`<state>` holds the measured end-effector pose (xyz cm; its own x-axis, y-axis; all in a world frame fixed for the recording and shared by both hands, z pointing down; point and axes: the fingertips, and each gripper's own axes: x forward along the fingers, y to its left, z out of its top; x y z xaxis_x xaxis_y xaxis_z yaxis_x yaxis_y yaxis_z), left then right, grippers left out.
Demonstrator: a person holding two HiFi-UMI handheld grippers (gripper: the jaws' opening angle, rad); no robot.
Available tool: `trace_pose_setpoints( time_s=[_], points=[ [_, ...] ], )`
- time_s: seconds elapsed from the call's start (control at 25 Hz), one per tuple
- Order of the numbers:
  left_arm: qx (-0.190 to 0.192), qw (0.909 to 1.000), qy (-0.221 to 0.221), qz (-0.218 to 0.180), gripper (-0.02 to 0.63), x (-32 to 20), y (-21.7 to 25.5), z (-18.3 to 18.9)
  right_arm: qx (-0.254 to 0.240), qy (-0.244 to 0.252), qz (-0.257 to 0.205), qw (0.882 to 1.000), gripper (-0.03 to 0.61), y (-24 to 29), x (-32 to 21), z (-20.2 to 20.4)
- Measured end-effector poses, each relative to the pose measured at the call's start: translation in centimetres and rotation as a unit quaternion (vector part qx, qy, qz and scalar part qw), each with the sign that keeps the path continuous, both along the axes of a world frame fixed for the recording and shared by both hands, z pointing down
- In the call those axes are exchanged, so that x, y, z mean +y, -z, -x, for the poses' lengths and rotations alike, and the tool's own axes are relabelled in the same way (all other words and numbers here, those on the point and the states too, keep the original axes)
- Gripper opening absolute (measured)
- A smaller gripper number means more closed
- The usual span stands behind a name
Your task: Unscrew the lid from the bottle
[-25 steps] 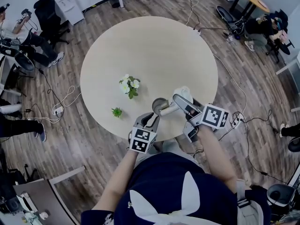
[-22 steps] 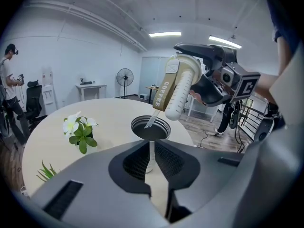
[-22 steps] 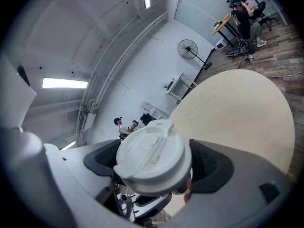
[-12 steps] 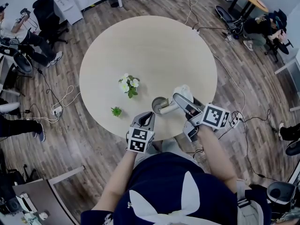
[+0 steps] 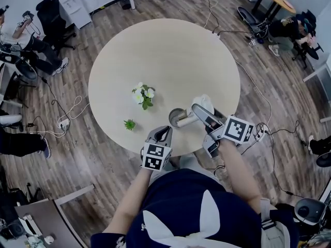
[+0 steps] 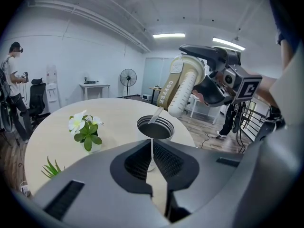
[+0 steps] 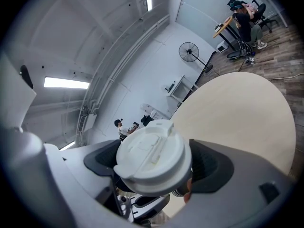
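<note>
The left claw (image 6: 152, 152) is pressed shut with nothing in it, its tips hanging just inside the near edge of the desk (image 5: 165, 56). The right claw (image 5: 199, 112) is clamped around the white flip-top lid (image 7: 153, 156) of the bottle (image 6: 183, 87). The lid is on, and the bottle is held off the desk and tilted, its base slanting down toward an open metal cup (image 6: 155, 127). That cup stands on the desk straight ahead of the left claw, between it and the bottle; whether the bottle's base touches its rim cannot be told. The desk is round, pale and matte, mostly bare. A small pot of white flowers (image 5: 143, 94) stands left of the cup, and a little green plant (image 5: 129, 123) sits nearer the edge, both well apart from either claw. Round the desk runs a wood-plank floor (image 5: 269, 87) strewn with cables (image 5: 67, 112). Black office chairs (image 5: 54, 17) and seated people are at the far corners. A standing fan (image 6: 126, 77) and a white side table (image 6: 95, 87) are by the wall, with strip lights (image 6: 168, 35) overhead.
</note>
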<state>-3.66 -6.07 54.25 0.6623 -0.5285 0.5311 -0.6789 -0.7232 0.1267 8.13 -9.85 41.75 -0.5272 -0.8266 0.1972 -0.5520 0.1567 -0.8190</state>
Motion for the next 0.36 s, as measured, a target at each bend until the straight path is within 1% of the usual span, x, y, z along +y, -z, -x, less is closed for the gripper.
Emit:
trace_pose_setpoints(
  time_s=[0.36],
  points=[
    [0.001, 1.0, -0.004, 0.0, 0.029, -0.19, -0.16, -0.07, 0.004, -0.001, -0.001, 1.0, 0.449, 0.01, 0.25, 0.17]
  ],
)
